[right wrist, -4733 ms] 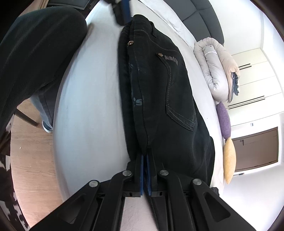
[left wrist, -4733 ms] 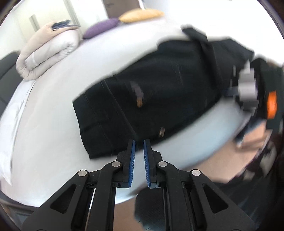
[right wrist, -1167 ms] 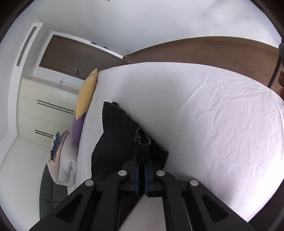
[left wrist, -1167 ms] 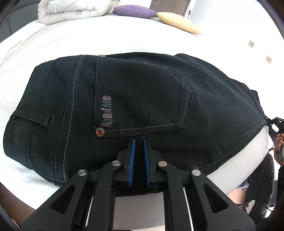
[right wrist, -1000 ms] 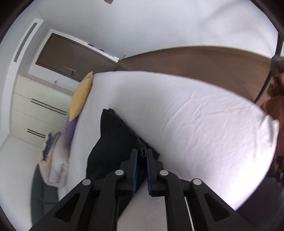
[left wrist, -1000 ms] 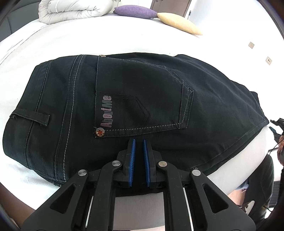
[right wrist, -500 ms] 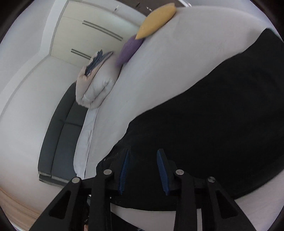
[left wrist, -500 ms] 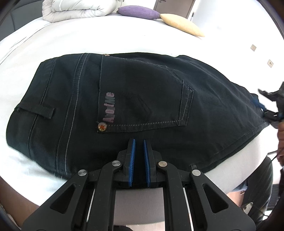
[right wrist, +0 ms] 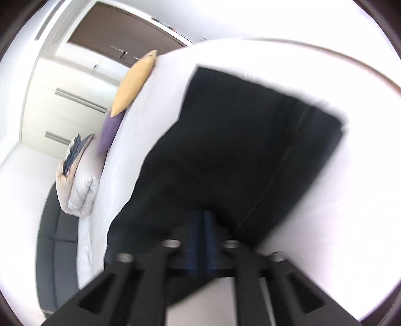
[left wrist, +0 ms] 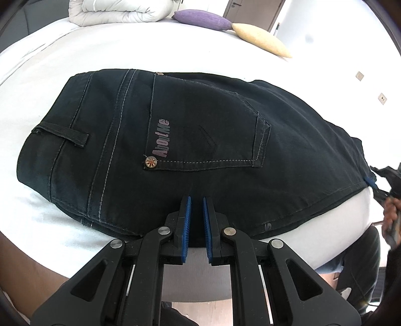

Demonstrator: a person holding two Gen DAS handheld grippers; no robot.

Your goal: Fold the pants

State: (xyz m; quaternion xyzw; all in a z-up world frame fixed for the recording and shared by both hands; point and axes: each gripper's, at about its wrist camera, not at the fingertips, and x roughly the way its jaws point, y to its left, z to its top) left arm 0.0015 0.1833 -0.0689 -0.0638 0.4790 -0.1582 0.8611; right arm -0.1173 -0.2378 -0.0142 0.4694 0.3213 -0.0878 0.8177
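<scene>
Just ahead of my left claw (left wrist: 195, 215) lie the black pants (left wrist: 288, 140), folded into a broad slab on the white bed (left wrist: 100, 50), back pocket (left wrist: 208, 130) up. My left claw's blue pads (left wrist: 186, 220) stand almost together with only a thin slit between them. Their tips are over the near edge of the cloth, and I see nothing pinched in the slit. The belt loop (left wrist: 62, 131) is off to that claw's left and the waistband runs along that side. Far beyond the pants are a purple cushion (left wrist: 200, 18), a yellow cushion (left wrist: 260, 42) and a rolled white duvet (left wrist: 117, 10).

My right claw (right wrist: 201, 235) is at the pants' other end, well to the right of the left one. Its own view is smeared by motion. Its jaws have just been opening and stand partly apart. The dark cloth spreads away in front of them, and I can make out nothing gripped between the pads.
</scene>
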